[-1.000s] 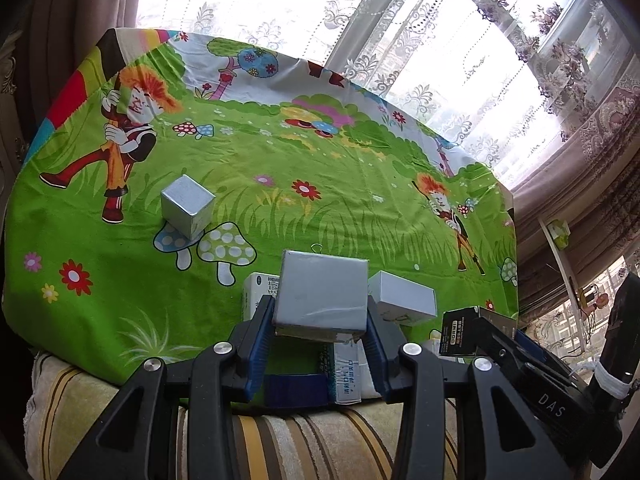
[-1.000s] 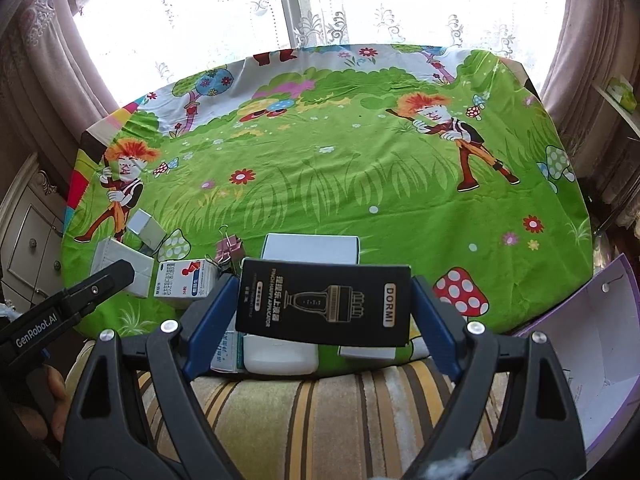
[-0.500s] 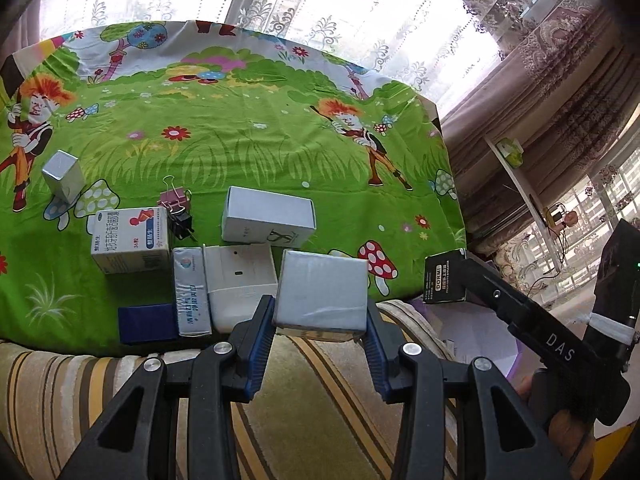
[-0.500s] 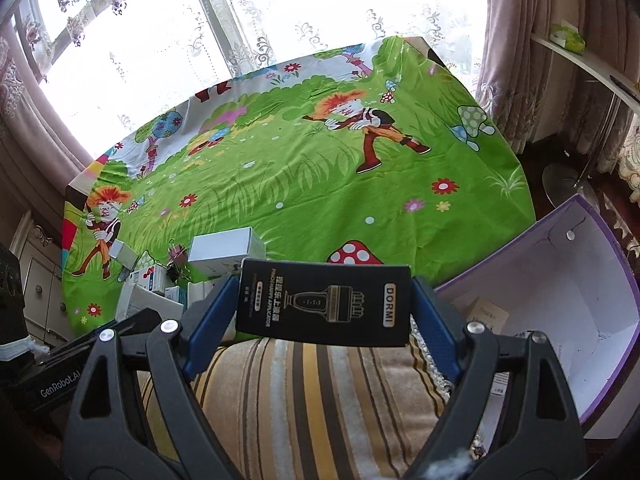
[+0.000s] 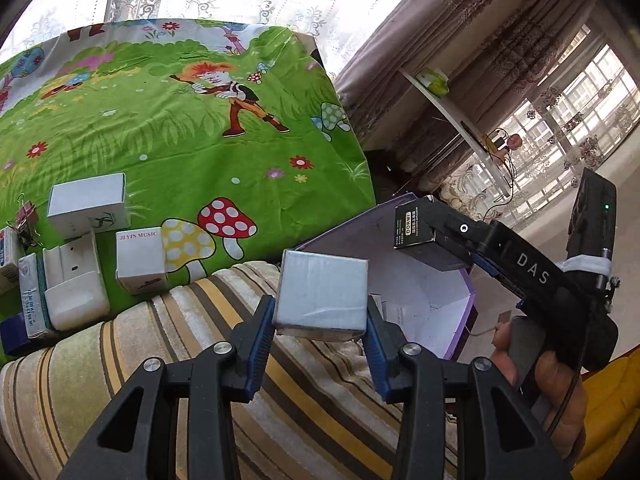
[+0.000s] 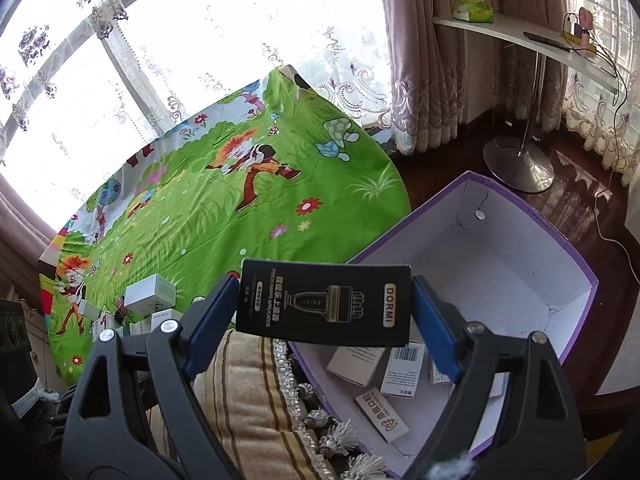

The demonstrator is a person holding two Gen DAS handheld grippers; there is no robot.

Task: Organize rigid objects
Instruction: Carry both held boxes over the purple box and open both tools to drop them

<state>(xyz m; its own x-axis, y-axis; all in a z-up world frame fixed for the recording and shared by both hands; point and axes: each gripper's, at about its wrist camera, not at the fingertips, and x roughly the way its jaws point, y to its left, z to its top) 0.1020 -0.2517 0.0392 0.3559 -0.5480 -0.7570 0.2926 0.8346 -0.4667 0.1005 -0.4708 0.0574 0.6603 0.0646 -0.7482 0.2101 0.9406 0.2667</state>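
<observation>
My left gripper (image 5: 320, 320) is shut on a grey box (image 5: 322, 294) and holds it over the striped cover beside the purple box (image 5: 460, 300). My right gripper (image 6: 324, 320) is shut on a black DORMI box (image 6: 324, 304) at the near rim of the purple box (image 6: 560, 232), which holds several small cartons (image 6: 400, 368). In the left wrist view the right gripper (image 5: 432, 240) holds the black box (image 5: 416, 228) above the purple box. Several white boxes (image 5: 86, 204) sit on the green cartoon cloth (image 5: 160, 128).
A striped cover (image 5: 200, 340) lies at the table's near edge. A binder clip (image 5: 26, 216) sits near the white boxes. A stand with a metal base (image 6: 520, 160), a shelf and curtains are beyond the purple box.
Both grippers have swung right, away from the table's boxes and toward the purple box. Each keeps its box in its grip.
</observation>
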